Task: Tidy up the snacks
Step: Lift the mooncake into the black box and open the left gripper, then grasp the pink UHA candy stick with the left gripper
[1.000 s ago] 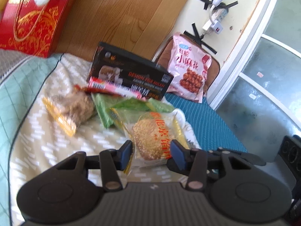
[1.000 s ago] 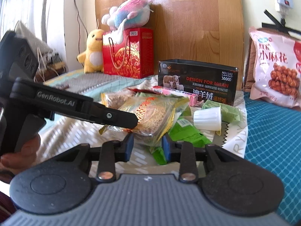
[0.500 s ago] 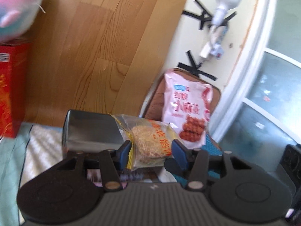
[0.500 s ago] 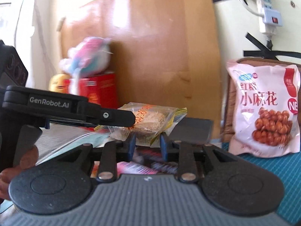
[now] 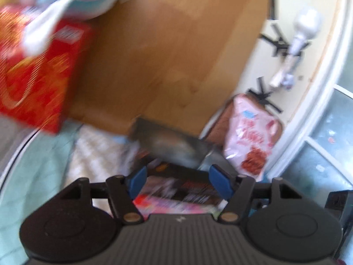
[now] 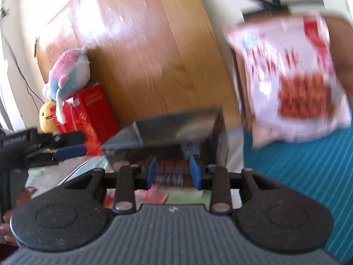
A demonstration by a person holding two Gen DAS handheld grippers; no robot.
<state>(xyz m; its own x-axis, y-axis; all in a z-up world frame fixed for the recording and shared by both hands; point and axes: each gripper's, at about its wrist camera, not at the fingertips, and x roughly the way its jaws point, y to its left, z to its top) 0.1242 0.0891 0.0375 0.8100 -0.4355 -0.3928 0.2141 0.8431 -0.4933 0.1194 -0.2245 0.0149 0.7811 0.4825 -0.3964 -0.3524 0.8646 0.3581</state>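
Note:
The black box [image 5: 172,145] lies open-topped just beyond my left gripper [image 5: 178,182], whose jaws are opening with nothing between the blue pads. In the right wrist view the same black box [image 6: 176,125] is right ahead of my right gripper [image 6: 173,172]; its jaws are opening too, and nothing is between them. The left gripper [image 6: 75,143] reaches in from the left edge, a hand below it. Blurred snack wrappers [image 5: 167,203] lie in front of the box, pink and green ones [image 6: 154,195] among them. The sesame cake packet is out of sight in both views.
A big pink snack bag [image 6: 291,84] leans against the wall at right, over a teal cover [image 6: 308,165]. A red gift box [image 6: 92,110] with a plush toy [image 6: 68,75] on top stands at left. A wooden board [image 5: 167,55] stands behind the black box.
The sesame cake packet that both grippers pinched has left both jaws and the view. Both pairs of jaws have widened. Both views swung, closer to the black box.

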